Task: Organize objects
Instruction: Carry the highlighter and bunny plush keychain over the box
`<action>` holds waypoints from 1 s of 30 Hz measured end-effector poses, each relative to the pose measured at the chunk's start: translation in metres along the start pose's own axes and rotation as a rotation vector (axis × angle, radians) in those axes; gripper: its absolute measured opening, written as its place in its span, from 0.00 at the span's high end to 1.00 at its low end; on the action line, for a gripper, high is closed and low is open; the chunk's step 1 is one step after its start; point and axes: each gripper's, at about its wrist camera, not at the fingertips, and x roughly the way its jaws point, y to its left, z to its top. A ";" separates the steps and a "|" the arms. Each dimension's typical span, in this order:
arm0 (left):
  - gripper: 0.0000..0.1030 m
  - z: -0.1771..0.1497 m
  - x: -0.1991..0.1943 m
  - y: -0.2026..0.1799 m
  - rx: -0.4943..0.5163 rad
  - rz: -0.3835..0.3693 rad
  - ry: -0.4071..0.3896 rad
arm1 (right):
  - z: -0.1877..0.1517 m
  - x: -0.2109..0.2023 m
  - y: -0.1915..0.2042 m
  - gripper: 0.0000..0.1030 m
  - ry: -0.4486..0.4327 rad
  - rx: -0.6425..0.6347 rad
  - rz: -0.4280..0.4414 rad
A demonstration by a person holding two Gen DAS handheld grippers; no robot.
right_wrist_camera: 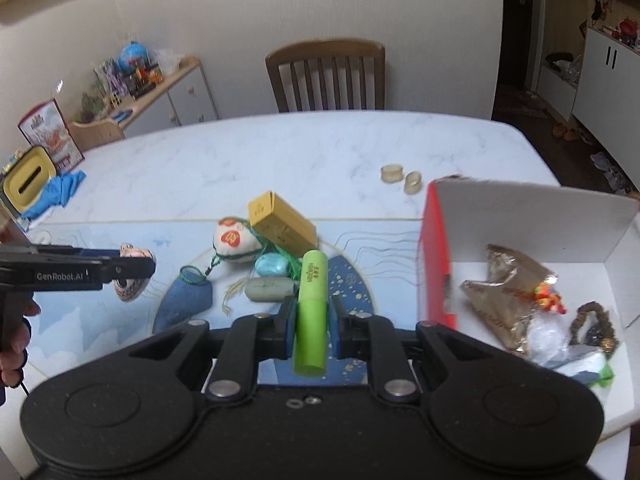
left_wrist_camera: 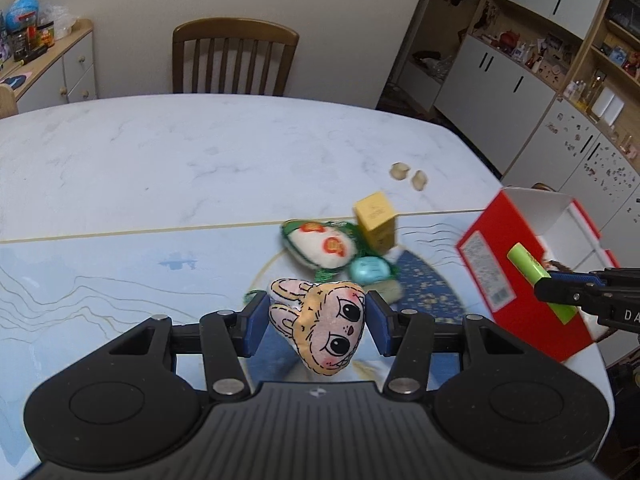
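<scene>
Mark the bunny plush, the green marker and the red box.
bunny plush [left_wrist_camera: 320, 326], left wrist view, its face.
green marker [right_wrist_camera: 311, 312], right wrist view, mid-barrel.
red box [right_wrist_camera: 434, 256], right wrist view, red side wall.

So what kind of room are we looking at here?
Most likely a home dining room. A marble-look dining table has a wooden slat-back chair pushed up to it, and wall cabinets with open shelves hold household knick-knacks.
</scene>
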 end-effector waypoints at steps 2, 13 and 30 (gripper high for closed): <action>0.50 0.002 -0.005 -0.011 0.005 -0.008 -0.005 | 0.001 -0.010 -0.007 0.85 -0.018 0.008 -0.002; 0.50 0.014 -0.016 -0.095 0.090 -0.065 -0.028 | 0.002 -0.058 -0.066 0.84 -0.101 0.053 -0.029; 0.50 0.019 0.024 -0.231 0.233 -0.161 0.018 | -0.011 -0.082 -0.173 0.84 -0.126 0.133 -0.096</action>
